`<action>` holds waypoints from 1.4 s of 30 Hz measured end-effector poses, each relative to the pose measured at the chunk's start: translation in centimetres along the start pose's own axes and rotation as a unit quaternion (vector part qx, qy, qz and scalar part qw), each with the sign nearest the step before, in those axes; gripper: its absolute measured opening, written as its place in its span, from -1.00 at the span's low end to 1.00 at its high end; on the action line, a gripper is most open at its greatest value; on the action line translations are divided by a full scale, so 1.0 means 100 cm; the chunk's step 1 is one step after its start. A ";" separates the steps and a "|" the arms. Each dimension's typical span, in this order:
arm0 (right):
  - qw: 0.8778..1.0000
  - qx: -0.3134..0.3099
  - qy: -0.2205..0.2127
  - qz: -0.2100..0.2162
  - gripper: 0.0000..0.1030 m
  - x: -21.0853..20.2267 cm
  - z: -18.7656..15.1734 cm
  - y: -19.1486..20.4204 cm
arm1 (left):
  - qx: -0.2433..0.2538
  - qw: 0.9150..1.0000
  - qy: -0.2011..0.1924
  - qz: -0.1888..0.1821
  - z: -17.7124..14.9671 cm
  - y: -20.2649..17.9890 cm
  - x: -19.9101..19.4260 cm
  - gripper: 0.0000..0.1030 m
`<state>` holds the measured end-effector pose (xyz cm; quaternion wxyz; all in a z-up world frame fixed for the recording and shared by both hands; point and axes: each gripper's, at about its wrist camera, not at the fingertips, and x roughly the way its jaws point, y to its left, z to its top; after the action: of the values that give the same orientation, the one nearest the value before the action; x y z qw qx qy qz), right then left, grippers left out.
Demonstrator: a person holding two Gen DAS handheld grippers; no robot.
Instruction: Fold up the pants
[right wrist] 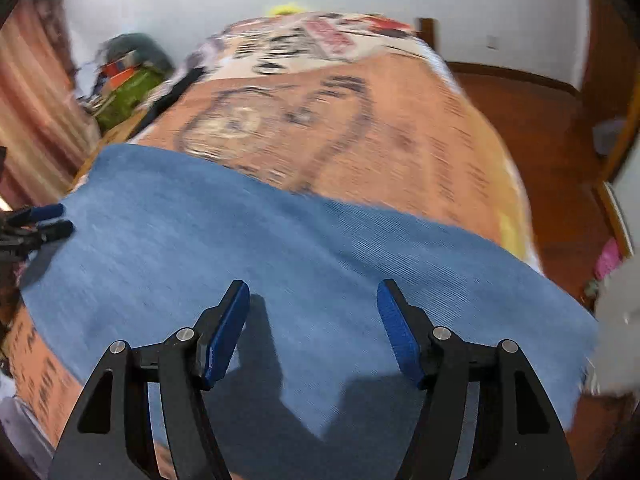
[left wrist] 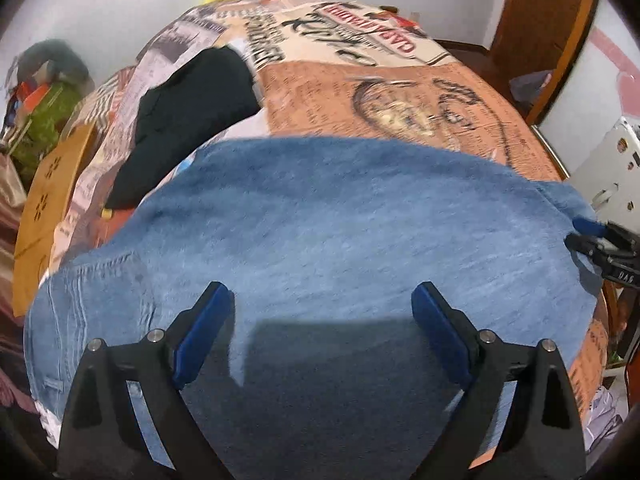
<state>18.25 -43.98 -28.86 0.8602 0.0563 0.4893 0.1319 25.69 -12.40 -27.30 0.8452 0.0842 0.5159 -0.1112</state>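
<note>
Since the jeans lying flat across the bed are soft, fairly heavy denim, a doubled edge looks best to pinch; the left gripper and right gripper both hover spread, empty.

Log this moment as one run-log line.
stage: mid-fold | blue jeans: spread on printed bedcover | left gripper: open, above jeans, empty | right gripper: open, above jeans, empty
</note>
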 end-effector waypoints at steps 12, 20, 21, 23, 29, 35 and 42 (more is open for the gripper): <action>0.990 0.116 0.002 -0.075 0.26 -0.045 -0.064 -0.074 | 0.096 0.994 -0.035 -0.030 0.028 -0.094 -0.015 0.83; 0.965 0.236 -0.037 -0.107 0.27 -0.102 -0.116 -0.112 | 0.165 0.985 -0.014 -0.058 0.037 -0.165 0.004 0.83; 0.962 0.248 -0.043 -0.101 0.27 -0.105 -0.121 -0.113 | 0.172 0.983 -0.010 -0.061 0.037 -0.172 0.008 0.83; 0.957 0.274 -0.055 -0.082 0.27 -0.109 -0.129 -0.113 | 0.195 0.979 0.004 -0.060 0.034 -0.191 0.020 0.83; 0.952 0.298 -0.072 -0.014 0.27 -0.093 -0.128 -0.098 | 0.244 0.967 0.050 -0.053 0.022 -0.224 0.048 0.83; 0.937 0.338 -0.059 0.064 0.27 -0.059 -0.119 -0.097 | 0.251 0.965 0.068 -0.048 0.017 -0.230 0.060 0.84; 0.913 0.385 -0.084 0.105 0.32 -0.043 -0.117 -0.108 | 0.249 0.965 0.067 -0.045 0.016 -0.232 0.065 0.89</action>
<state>7.97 -55.98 -33.74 0.7912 0.4450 0.4191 0.0171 23.57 -35.77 -33.01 0.7554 0.2762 0.5304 -0.2680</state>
